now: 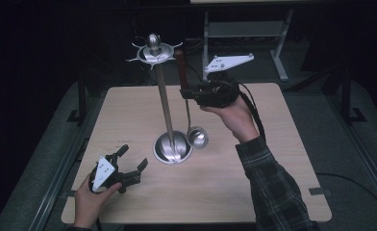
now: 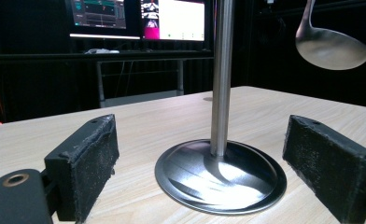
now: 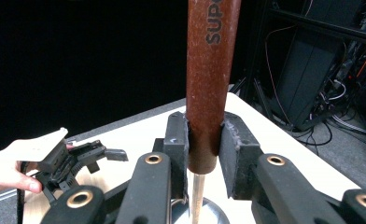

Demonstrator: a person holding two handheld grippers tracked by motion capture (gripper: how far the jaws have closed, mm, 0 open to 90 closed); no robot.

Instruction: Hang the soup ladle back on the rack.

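Note:
A steel stand with a round base and a hooked crown rises from the middle of the table. A ladle hangs upright beside it, bowl low, brown handle up. My right gripper is shut on that handle, jaws pressed on both sides of its lower end. My left gripper rests near the table's front left, open. In the left gripper view its pads stand wide apart on either side of the base, apart from it; the ladle bowl hangs at upper right.
The wooden table has bare surface right of the stand and along the front. A metal rack stands behind the table. Monitors glow on a desk beyond the far edge in the left gripper view.

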